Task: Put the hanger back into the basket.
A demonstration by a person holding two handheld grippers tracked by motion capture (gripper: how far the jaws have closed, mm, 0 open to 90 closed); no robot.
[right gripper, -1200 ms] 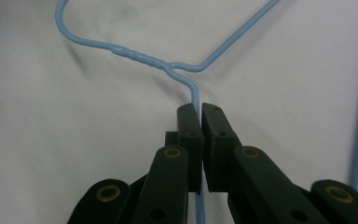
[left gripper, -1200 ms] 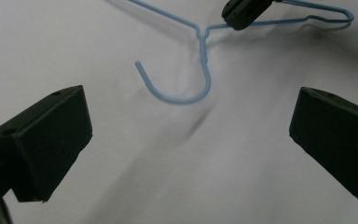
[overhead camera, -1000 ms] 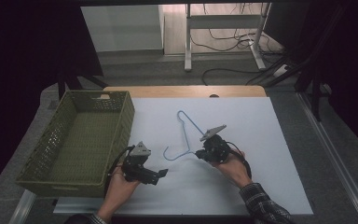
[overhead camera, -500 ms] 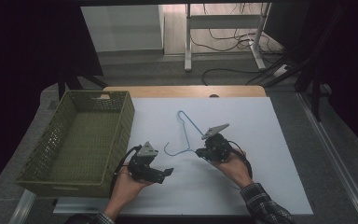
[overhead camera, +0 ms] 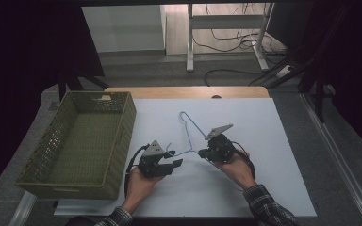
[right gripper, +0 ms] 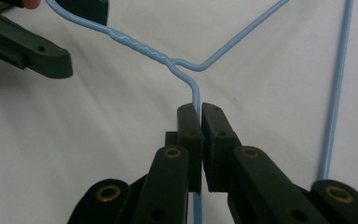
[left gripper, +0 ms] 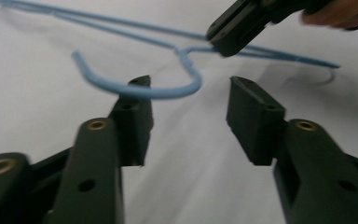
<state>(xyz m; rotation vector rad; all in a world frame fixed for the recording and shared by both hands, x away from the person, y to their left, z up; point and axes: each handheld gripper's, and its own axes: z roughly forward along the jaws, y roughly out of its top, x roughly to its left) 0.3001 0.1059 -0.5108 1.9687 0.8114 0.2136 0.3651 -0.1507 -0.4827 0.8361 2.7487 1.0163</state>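
A blue wire hanger [overhead camera: 186,133] lies on the white table [overhead camera: 273,141]. My right gripper [overhead camera: 203,153] is shut on the wire just below the twisted neck [right gripper: 142,46], jaws pressed together around it [right gripper: 197,112]. My left gripper [overhead camera: 175,163] sits at the hanger's hook [left gripper: 168,92], and its jaws have just been closing. The hook's curve crosses the tip of one jaw and runs into the gap between them [left gripper: 189,100]; the pads stand apart from it. In the left gripper view, the right gripper [left gripper: 228,35] shows at the top.
An olive-green plastic basket [overhead camera: 122,136] stands empty at the table's left, close beside the left hand. A wooden table edge [overhead camera: 188,92] runs along the back. The left gripper [right gripper: 77,37] shows in the upper left of the right gripper view.
My left gripper has moved right, toward the hook, and its jaws have narrowed around it. The right gripper and the hanger have stayed put.
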